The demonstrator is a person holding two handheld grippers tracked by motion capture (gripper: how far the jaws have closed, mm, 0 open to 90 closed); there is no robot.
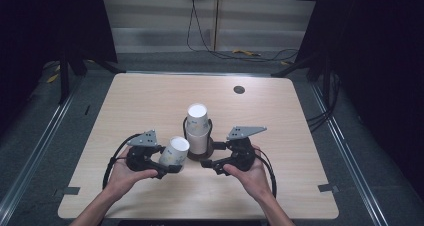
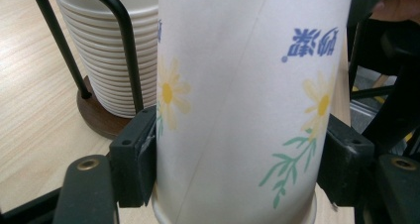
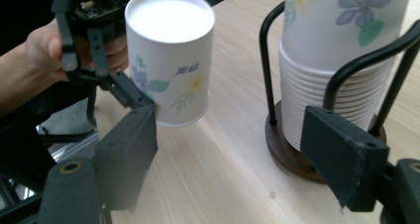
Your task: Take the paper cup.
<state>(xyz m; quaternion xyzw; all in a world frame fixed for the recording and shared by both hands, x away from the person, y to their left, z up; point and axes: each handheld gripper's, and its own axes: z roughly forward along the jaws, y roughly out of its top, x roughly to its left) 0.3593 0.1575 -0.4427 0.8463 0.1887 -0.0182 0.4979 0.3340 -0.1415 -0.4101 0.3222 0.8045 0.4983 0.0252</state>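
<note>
A recording lab or test cell. Black curtains flank a lone wooden bench. Loose cables trail across the grey carpeted floor.

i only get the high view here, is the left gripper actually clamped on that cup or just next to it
Observer: Clamped. In the left gripper view both pads press the paper cup on opposite sides of its wall, near the rim.
Operator: which way up is the cup
Observer: Upside down, tilted; the right gripper view shows its closed white base on top.
Operator: and the right gripper, holding anything
Observer: No. The right gripper stands open, nothing between its jaws, beside the wooden base of the cup holder with the cup stack.
</note>
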